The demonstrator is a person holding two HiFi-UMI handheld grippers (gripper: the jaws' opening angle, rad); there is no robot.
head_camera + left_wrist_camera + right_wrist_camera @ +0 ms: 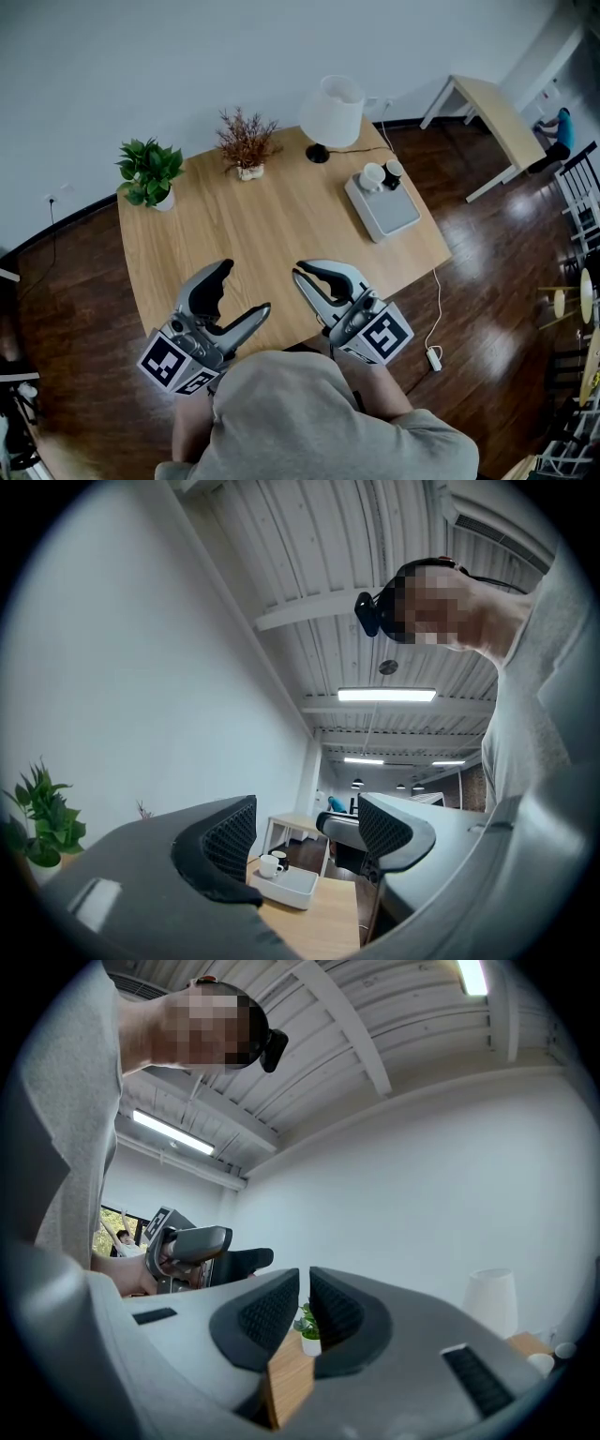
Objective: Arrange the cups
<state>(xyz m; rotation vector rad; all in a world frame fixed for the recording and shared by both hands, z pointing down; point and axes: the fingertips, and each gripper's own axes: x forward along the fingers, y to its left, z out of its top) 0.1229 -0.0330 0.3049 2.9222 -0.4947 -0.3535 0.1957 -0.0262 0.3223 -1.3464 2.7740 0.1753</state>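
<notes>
A white cup (372, 175) and a dark cup (394, 170) stand side by side at the far end of a grey tray (394, 214) on the right of the wooden table (272, 225). Both grippers hover over the table's near edge, well short of the tray. My left gripper (246, 287) is open and empty. My right gripper (299, 274) is shut with nothing in it. In the left gripper view the white cup (270, 864) and the tray (295, 889) show between the wide jaws of the left gripper (305, 832). In the right gripper view the right gripper (305, 1302) has its pads almost together.
A green potted plant (150, 173) stands at the table's far left, a dried plant (247, 142) at the far middle, and a white lamp (330, 112) at the far right. A cable (437, 309) hangs off the right edge. Another desk (497, 112) stands beyond.
</notes>
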